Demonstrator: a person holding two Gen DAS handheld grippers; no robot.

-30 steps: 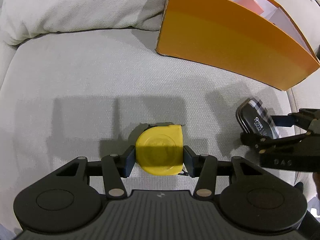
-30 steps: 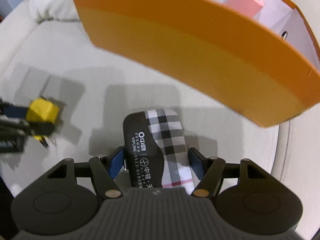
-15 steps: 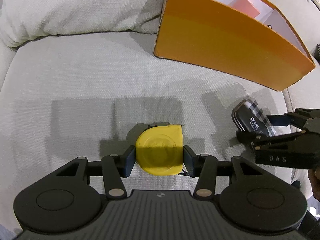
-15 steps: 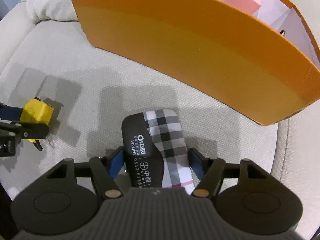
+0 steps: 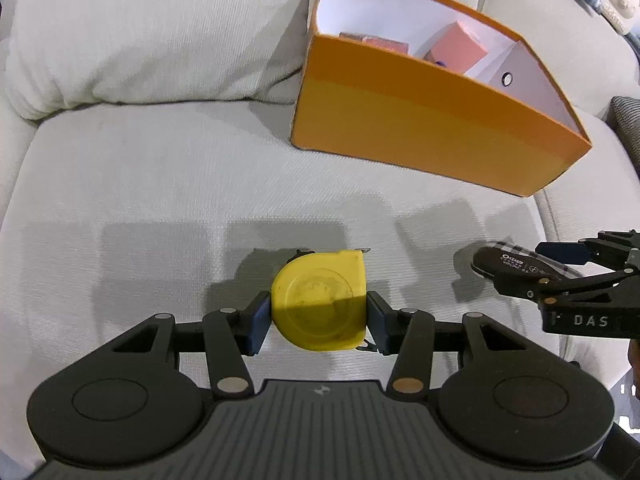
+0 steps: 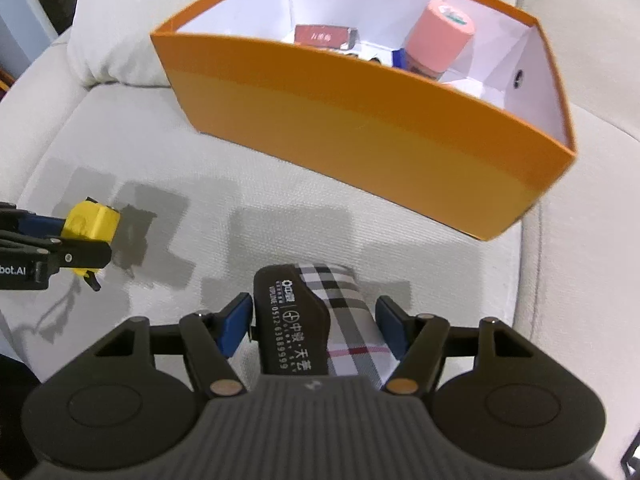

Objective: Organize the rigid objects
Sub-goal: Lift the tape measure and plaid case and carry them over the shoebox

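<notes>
My left gripper (image 5: pixel 318 320) is shut on a yellow tape measure (image 5: pixel 320 300) and holds it above the sofa seat. It also shows in the right wrist view (image 6: pixel 94 220), at the far left. My right gripper (image 6: pixel 316 320) is shut on a black and plaid glasses case (image 6: pixel 320 320), also lifted off the seat. The case shows at the right edge of the left wrist view (image 5: pixel 508 264). An open orange box (image 6: pixel 360 132) stands ahead on the seat; the same box (image 5: pixel 420 128) is in the left wrist view. It holds a pink cylinder (image 6: pixel 440 40) and a red packet (image 6: pixel 324 36).
A light cushion (image 5: pixel 152 32) leans at the back left of the beige sofa seat (image 5: pixel 140 184). A seam and another seat cushion (image 6: pixel 580 260) lie to the right of the box.
Both grippers have risen with their objects, so the box now shows from higher up and its inside is in view. The grips have not changed.
</notes>
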